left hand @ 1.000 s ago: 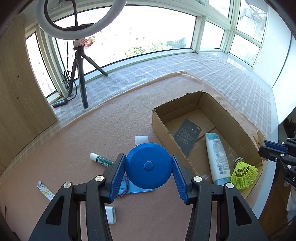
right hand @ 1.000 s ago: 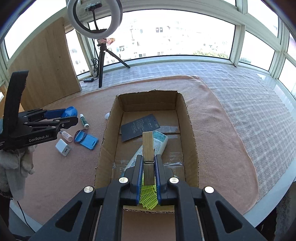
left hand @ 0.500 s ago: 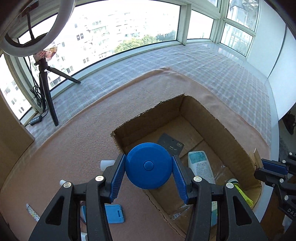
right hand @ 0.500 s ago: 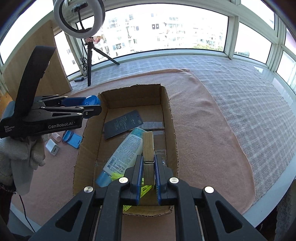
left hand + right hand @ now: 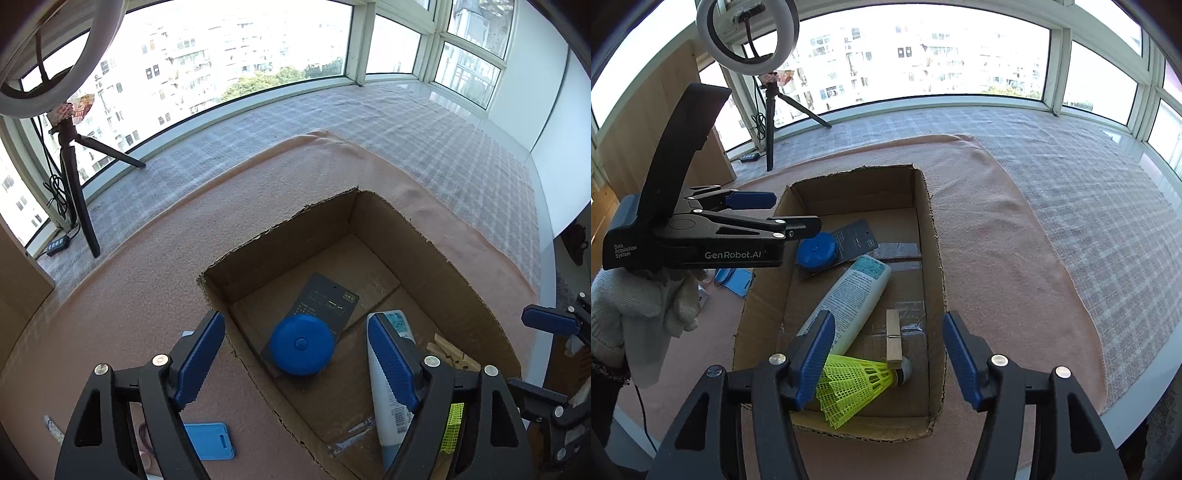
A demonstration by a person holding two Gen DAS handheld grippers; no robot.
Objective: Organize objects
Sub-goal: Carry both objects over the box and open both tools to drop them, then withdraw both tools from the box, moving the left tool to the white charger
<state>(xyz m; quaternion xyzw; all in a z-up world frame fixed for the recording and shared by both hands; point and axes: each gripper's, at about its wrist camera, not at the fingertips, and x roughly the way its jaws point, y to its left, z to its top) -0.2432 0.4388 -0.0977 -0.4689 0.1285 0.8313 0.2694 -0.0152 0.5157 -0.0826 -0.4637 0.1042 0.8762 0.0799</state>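
Observation:
An open cardboard box [image 5: 436,251] [image 5: 932,258] sits on a pink mat. Inside, a round blue tape measure [image 5: 301,345] [image 5: 816,253] lies on a dark card [image 5: 328,302] [image 5: 855,238], below my left gripper [image 5: 297,354] [image 5: 783,218], whose jaws are opening with nothing between the pads. A wooden clothespin [image 5: 894,339] [image 5: 448,350] rests on the box floor beside a yellow shuttlecock [image 5: 857,384] and a white bottle [image 5: 853,299] [image 5: 391,387]. Above them my right gripper [image 5: 886,363] has its jaws opening, clear of the clothespin.
A blue card holder [image 5: 208,441] [image 5: 735,280] lies on the mat left of the box. A ring light on a tripod [image 5: 74,177] [image 5: 768,118] stands by the window. A gloved hand [image 5: 639,306] holds the left gripper. A wooden panel [image 5: 639,122] leans at far left.
The left gripper carried the blue tape measure over the box and let it drop onto the dark card. The right gripper released the clothespin, which now lies in the box.

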